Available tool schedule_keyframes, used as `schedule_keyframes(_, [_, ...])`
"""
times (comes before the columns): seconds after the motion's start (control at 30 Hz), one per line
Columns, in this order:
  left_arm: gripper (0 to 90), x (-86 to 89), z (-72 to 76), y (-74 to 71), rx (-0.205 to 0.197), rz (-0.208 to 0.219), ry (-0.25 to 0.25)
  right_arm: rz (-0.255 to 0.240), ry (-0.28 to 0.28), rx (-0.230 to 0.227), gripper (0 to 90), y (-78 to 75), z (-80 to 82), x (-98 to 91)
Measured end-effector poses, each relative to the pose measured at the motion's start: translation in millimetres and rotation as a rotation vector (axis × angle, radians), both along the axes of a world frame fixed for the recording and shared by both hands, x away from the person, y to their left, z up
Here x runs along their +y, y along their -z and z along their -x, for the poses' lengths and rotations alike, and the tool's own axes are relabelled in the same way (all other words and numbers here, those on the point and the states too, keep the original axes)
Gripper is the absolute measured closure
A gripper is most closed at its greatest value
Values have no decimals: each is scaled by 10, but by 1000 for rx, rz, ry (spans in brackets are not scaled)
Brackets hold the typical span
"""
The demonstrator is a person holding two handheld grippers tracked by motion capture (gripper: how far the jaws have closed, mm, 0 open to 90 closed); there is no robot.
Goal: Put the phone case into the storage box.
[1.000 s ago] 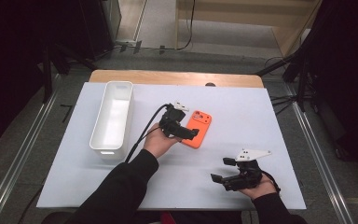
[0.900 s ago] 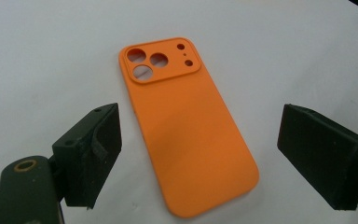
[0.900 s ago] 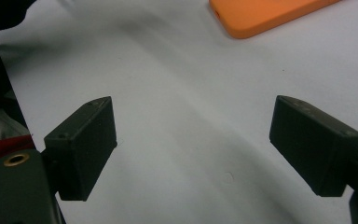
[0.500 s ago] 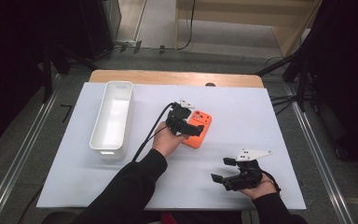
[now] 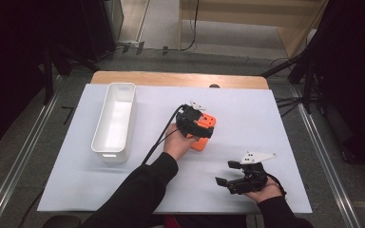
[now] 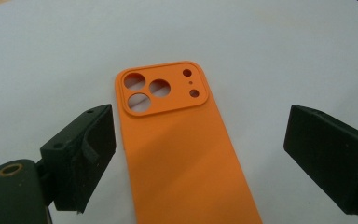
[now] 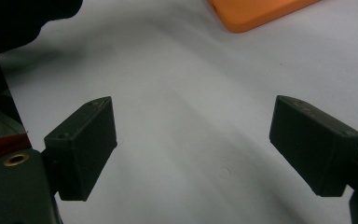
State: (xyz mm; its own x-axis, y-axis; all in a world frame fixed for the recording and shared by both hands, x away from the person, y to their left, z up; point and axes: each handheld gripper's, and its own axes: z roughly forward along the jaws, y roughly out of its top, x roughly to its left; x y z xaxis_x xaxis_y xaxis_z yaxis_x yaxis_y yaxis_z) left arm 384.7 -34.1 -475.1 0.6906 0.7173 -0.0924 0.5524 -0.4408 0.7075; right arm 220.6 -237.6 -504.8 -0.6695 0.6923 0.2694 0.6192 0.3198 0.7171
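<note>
An orange phone case (image 5: 201,142) lies back up on the white table, its camera cut-outs (image 6: 144,91) toward the far end. My left gripper (image 5: 200,127) hovers just over it. In the left gripper view the case (image 6: 182,158) runs between the jaws of my left gripper (image 6: 204,126), with a gap on each side. Those jaws have just been opening and the pads do not press on the case. My right gripper (image 5: 225,173) rests near the front right of the table. In its own view my right gripper (image 7: 198,116) is open on bare table, with a corner of the case (image 7: 256,11) farther off.
A long white tray (image 5: 100,133) stands at the left of the sheet, empty as far as I can see. A wooden table edge (image 5: 171,78) runs along the back. Dark stands and rails flank the table on both sides.
My left gripper has shifted a little to the right over the orange case and its jaws have spread apart. The right gripper has kept still.
</note>
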Motion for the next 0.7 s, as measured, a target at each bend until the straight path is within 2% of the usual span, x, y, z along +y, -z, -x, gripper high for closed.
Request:
schedule_keyframes(0.07, [85,-18,-2,11,-7,-5,-12,0,0,1,134,1,1,-4])
schedule_keyframes(0.23, [4,-21,-26,33,-1,-9,-30,-1,0,-1,134,1,1,-9])
schedule_keyframes(0.27, [0,-21,-30,37,4,-4,-46,-1,-1,0,134,1,1,-9])
schedule_keyframes(0.37, [0,-17,-37,44,17,22,-40,-2,-1,1,134,2,1,-9])
schedule_keyframes(0.53, [0,-29,-43,80,25,16,-47,-2,-1,1,134,2,-1,-9])
schedule_keyframes(0.7, [0,-30,-53,92,36,40,-65,-2,-1,1,134,3,-1,-8])
